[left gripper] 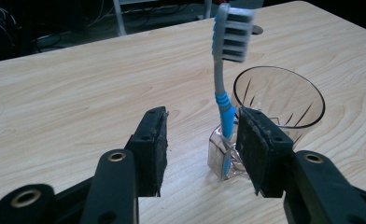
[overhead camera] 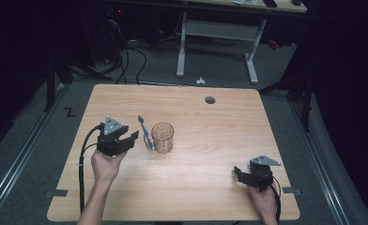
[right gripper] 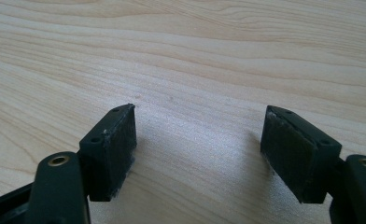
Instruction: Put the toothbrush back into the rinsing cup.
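A clear ribbed glass (overhead camera: 162, 137) stands upright near the middle of the wooden table (overhead camera: 210, 187). A blue and grey toothbrush (overhead camera: 145, 132) leans against its left outer side, bristle head up. My left gripper (overhead camera: 133, 137) is just left of them, open. In the left gripper view the toothbrush (left gripper: 221, 79) rises between the jaws, close to the right pad (left gripper: 256, 140), with the glass (left gripper: 284, 98) behind it; the left pad is well apart from it. My right gripper (overhead camera: 237, 172) rests open near the table's front right, and its jaws (right gripper: 200, 112) have bare wood between them.
A round cable hole (overhead camera: 210, 100) sits in the table's far side. Beyond the table stand a white desk frame (overhead camera: 217, 33), loose cables (overhead camera: 126, 56) and a small white object (overhead camera: 200, 80) on the floor. The surroundings are dark.
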`<state>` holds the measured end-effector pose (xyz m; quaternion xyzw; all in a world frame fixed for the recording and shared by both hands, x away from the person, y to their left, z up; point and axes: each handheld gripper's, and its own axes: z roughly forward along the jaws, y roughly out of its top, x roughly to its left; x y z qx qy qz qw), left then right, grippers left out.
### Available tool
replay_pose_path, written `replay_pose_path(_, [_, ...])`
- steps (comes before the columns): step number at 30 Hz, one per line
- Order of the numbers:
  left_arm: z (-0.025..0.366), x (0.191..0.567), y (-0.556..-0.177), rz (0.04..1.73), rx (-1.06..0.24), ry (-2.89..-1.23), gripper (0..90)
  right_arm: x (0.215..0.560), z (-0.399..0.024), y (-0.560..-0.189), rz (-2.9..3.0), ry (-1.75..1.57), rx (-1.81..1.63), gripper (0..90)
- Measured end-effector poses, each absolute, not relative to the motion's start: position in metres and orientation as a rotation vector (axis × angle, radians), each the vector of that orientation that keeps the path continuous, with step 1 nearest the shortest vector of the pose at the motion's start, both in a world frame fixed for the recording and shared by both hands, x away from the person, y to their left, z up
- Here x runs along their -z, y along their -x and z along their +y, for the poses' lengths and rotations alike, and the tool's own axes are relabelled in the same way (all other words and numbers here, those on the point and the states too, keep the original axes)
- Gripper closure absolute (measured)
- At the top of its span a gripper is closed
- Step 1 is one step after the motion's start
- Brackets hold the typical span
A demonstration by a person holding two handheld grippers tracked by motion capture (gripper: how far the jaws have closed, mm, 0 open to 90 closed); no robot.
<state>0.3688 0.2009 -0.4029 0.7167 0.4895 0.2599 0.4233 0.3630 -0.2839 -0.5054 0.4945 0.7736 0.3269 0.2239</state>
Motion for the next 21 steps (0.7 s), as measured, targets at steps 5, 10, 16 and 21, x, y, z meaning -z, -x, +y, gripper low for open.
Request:
replay_pose_path(5, [0.207,0.406,-0.365,1.238,-0.646,-1.784,53.3,0.505,-0.284,-0.363,2.134,-1.369,-0.903,26.9])
replay_pose_path(10, [0.212,0.407,-0.361,1.252,-0.64,-1.769,53.4,0.505,-0.284,-0.363,2.134,-1.368,-0.903,26.9])
replay_pose_path(16, [0.217,0.406,-0.357,1.256,-0.641,-1.756,53.4,0.505,-0.284,-0.363,2.134,-1.368,-0.903,26.9])
replay_pose_path(21, [0.221,0.406,-0.353,1.265,-0.634,-1.743,53.0,0.505,-0.284,-0.363,2.134,-1.369,-0.903,26.9])
